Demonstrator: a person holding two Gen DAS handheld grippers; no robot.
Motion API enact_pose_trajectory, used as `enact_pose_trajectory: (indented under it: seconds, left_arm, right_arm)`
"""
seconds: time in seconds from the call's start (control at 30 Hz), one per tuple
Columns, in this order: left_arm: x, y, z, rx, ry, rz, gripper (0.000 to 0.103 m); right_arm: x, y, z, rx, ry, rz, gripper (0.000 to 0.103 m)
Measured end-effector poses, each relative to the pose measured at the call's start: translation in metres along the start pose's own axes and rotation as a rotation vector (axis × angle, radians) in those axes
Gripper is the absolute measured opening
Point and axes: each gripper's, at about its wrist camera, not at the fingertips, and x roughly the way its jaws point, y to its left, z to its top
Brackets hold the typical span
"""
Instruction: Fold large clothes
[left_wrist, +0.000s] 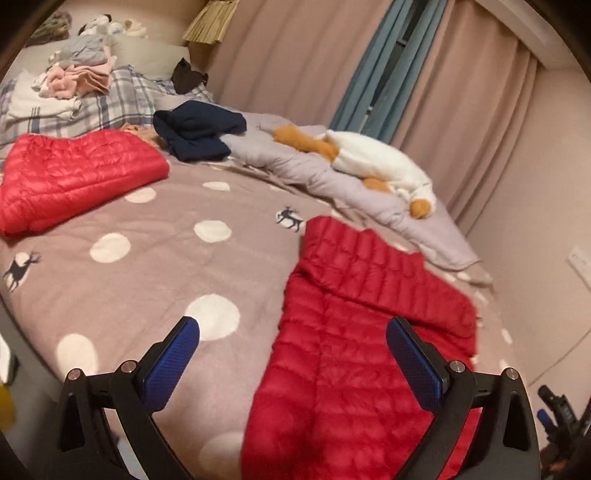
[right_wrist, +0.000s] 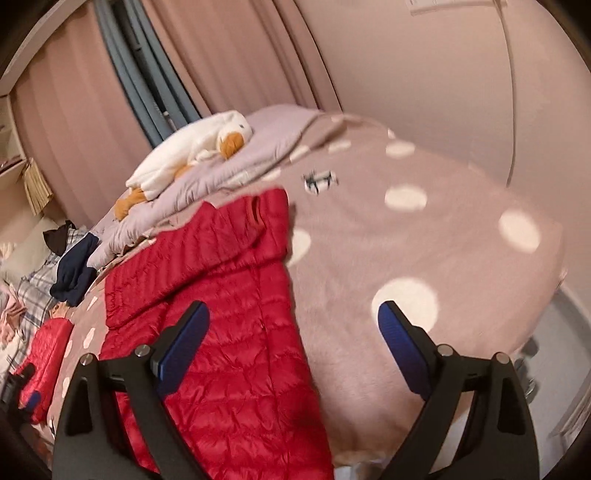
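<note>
Two red down jackets on the dotted blanket (left_wrist: 147, 273): folded red jacket (left_wrist: 74, 177) upper left, spread red jacket (left_wrist: 354, 354) lower right. One navy garment (left_wrist: 199, 133), one plush goose (left_wrist: 376, 162) beyond. Left gripper (left_wrist: 291, 328) and right gripper (right_wrist: 293, 314) both agape, clutching nothing.

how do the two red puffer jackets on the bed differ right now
The near red jacket lies stretched long, only partly folded, just ahead of the left gripper; the far red jacket is a compact folded bundle. The near one lies toward the white plush goose, the far one by the plaid bedding. Both are red, quilted, and rest on the dotted blanket.
</note>
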Motion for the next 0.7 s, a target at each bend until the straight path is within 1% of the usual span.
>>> enact_pose_trajectory:
  seconds: [0.03,0.13,0.2,0.27,0.33,0.4,0.43,0.5,0.57,0.63,0.7]
  left_arm:
    - [-0.008,0.003,-0.001,-0.004,-0.007,-0.006,0.100]
    - [-0.027,0.010,-0.013,-0.022,-0.062,0.068,0.100]
    - [-0.031,0.013,-0.025,-0.039,-0.071,0.092,0.100]
    - [-0.031,0.014,-0.039,-0.064,-0.064,0.108,0.100]
    - [-0.029,0.009,-0.056,-0.079,-0.071,0.150,0.100]
    - [-0.026,-0.005,-0.076,-0.076,-0.059,0.187,0.100]
    - [-0.025,-0.012,-0.084,-0.074,-0.050,0.182,0.100]
    - [-0.022,-0.032,-0.100,-0.065,-0.027,0.142,0.100]
    - [-0.020,-0.052,-0.112,-0.037,-0.023,0.102,0.100]
    - [-0.017,-0.077,-0.122,0.024,-0.008,0.048,0.100]
    - [-0.014,-0.096,-0.131,0.082,-0.001,0.035,0.100]
  right_arm:
    - [-0.011,0.002,0.003,-0.016,-0.019,0.001,0.094]
    - [-0.028,0.006,-0.003,-0.046,-0.060,-0.015,0.096]
    - [-0.027,0.005,-0.012,-0.039,-0.050,-0.007,0.096]
    - [-0.021,0.006,-0.026,-0.016,-0.019,0.030,0.096]
    - [-0.013,0.007,-0.041,0.000,0.011,0.044,0.096]
    - [-0.007,0.011,-0.050,-0.004,0.032,0.044,0.096]
    - [-0.003,0.015,-0.055,-0.017,0.049,0.051,0.095]
    - [-0.003,0.019,-0.061,-0.034,0.055,0.056,0.094]
    - [-0.004,0.021,-0.066,-0.041,0.050,0.051,0.095]
    - [-0.003,0.021,-0.069,-0.040,0.050,0.044,0.095]
    - [-0.002,0.022,-0.071,-0.045,0.051,0.022,0.095]
